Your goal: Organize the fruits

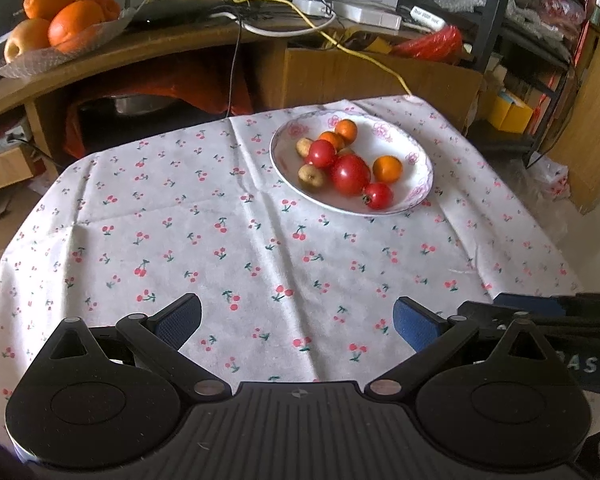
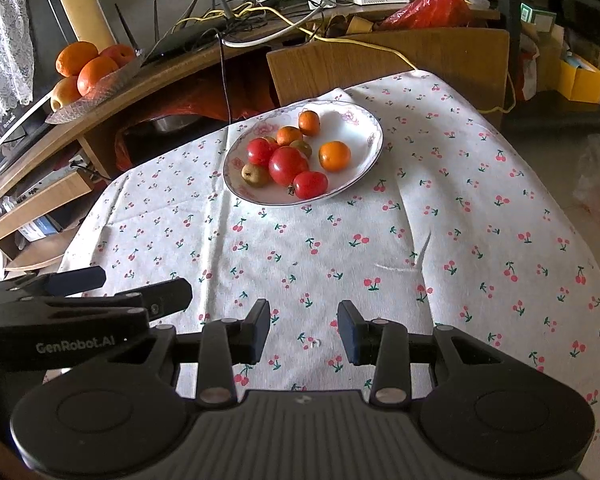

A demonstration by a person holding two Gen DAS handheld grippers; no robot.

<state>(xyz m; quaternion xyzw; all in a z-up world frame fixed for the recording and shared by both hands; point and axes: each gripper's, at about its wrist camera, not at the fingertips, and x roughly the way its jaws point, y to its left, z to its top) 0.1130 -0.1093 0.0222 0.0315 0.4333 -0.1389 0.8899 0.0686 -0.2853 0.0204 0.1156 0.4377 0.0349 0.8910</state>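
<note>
Left wrist view: a flower-rimmed white plate [image 1: 418,184] near the far right corner of the cloth-covered bench [image 1: 180,240] holds three red tomatoes [image 1: 351,174], small oranges [image 1: 387,169] and brownish fruits [image 1: 311,176], all heaped together. The left tongs [image 1: 298,322] gape wide and empty above the near edge; the right tongs [image 2: 303,330] stand partly open, gripping nothing, just beside them. No fruit lies loose on the cloth, a scene fitting either fruit gathered or fruit awaiting sorting. Any pick calls for gentle closing on the glossy, soft-skinned tomatoes.
</note>
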